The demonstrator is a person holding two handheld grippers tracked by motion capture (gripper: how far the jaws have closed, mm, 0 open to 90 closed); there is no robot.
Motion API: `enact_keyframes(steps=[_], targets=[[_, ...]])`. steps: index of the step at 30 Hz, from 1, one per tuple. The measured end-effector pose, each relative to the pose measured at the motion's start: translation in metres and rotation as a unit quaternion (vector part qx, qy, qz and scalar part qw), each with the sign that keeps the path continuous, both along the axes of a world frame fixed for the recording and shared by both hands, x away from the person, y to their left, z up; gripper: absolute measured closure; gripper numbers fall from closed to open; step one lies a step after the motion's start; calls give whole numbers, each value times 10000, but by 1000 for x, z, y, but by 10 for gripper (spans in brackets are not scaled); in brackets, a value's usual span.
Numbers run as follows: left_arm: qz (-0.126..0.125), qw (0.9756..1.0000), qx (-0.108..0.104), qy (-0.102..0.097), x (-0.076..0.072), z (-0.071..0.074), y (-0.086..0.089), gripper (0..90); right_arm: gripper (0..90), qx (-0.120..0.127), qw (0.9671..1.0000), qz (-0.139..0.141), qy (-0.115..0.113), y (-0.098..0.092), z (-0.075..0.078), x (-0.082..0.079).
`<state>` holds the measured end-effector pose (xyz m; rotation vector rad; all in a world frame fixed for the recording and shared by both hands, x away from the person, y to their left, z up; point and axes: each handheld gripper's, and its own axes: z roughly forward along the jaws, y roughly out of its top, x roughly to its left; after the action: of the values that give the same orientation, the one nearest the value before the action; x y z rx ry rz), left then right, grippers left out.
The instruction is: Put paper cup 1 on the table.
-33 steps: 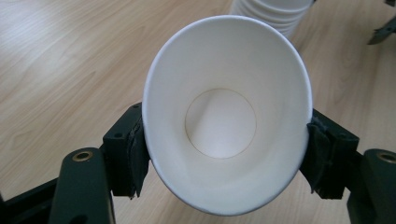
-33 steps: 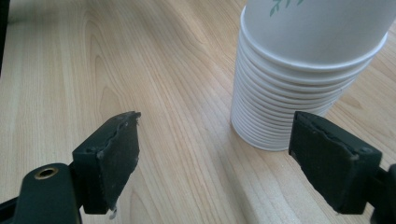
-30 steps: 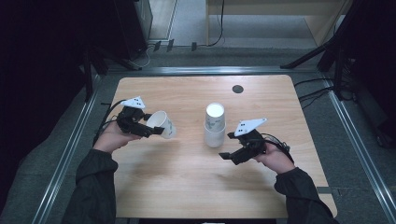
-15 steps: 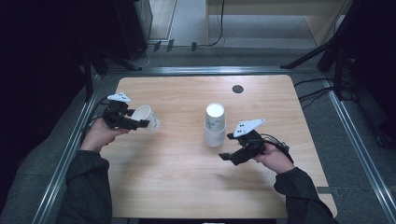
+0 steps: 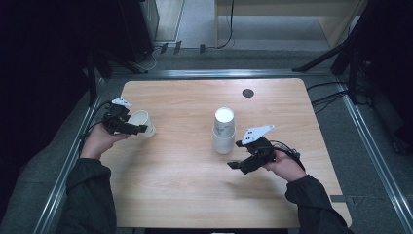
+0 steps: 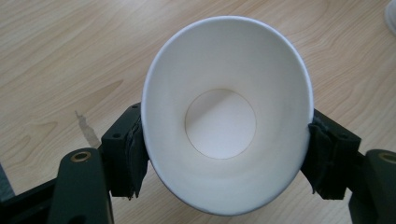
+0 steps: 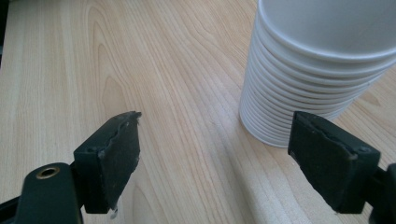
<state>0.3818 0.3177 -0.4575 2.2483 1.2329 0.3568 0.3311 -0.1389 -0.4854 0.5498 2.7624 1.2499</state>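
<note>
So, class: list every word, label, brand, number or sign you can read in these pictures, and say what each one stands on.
None can be read.
Stack of paper cups: faint grey print on its side in the high view, too small and blurred to read.
Single paper cup in the left hand-held gripper: plain white inside, no print seen.
Wooden table: no lettering; the dark round spot carries no text.
</note>
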Motion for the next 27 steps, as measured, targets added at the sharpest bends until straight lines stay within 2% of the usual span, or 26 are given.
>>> enact_keyframes(steps=[4, 14, 20, 27], targets=[[-51, 9998, 157, 73, 3, -6, -4, 268, 171, -10, 10000, -8, 3, 0, 0, 0], [-125, 9990, 389, 181, 6, -16, -13, 262, 171, -27, 10000, 22, 11, 1, -1, 0], [-259, 9986, 433, 150, 6, -18, -17, 253, 171, -34, 10000, 1, 35, 1, -1, 0], [-316, 9983, 455, 204, 6, -20, -20, 241, 171, -64, 10000, 11, 38, 1, -1, 0]])
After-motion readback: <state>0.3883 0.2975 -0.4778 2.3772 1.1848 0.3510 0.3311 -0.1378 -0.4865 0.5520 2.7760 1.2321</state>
